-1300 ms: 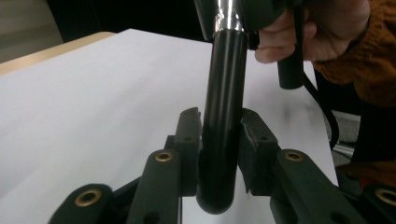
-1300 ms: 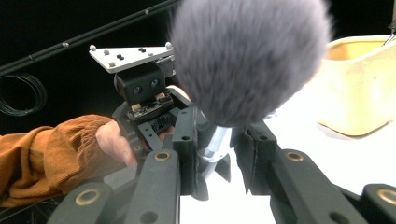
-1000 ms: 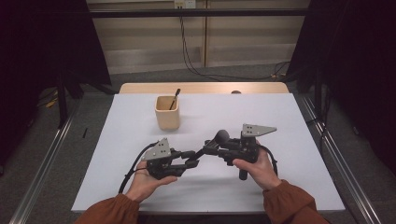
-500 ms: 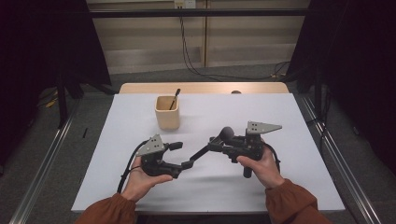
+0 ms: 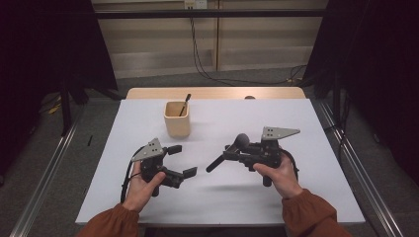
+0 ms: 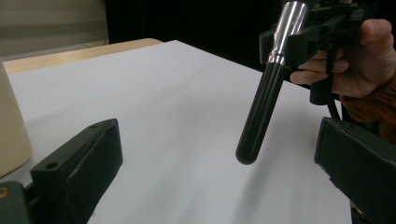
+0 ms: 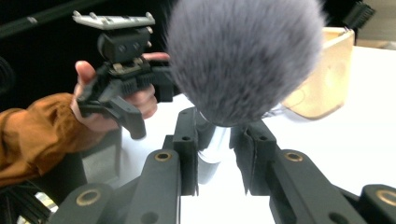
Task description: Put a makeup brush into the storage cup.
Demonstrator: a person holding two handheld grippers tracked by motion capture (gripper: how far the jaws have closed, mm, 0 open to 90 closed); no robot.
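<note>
A makeup brush (image 5: pixel 216 162) with a black handle, a silver collar and a fluffy grey head (image 7: pixel 245 56) hangs tilted above the white table (image 5: pixel 306 192). My right gripper (image 5: pixel 231 151) is shut on its silver collar (image 7: pixel 212 151), head up and handle slanting down to the left. My left gripper (image 5: pixel 182 160) stands open, and its jaws have just been opening. The handle (image 6: pixel 262 109) hangs free ahead of them, touching neither jaw. A beige cup (image 5: pixel 177 119) holding a thin dark brush (image 5: pixel 186 104) stands behind the left gripper.
A wooden strip (image 5: pixel 217 93) borders the table's far edge. Metal rails (image 5: pixel 356 182) run along the floor on both sides. Cables trail from each gripper toward the person's orange sleeves (image 5: pixel 309 215). The cup (image 6: pixel 10 126) sits close to the left jaw.
The left gripper's jaws opened and let go of the brush handle. The two hands drew apart, the left toward the left and the right toward the right with the brush.
</note>
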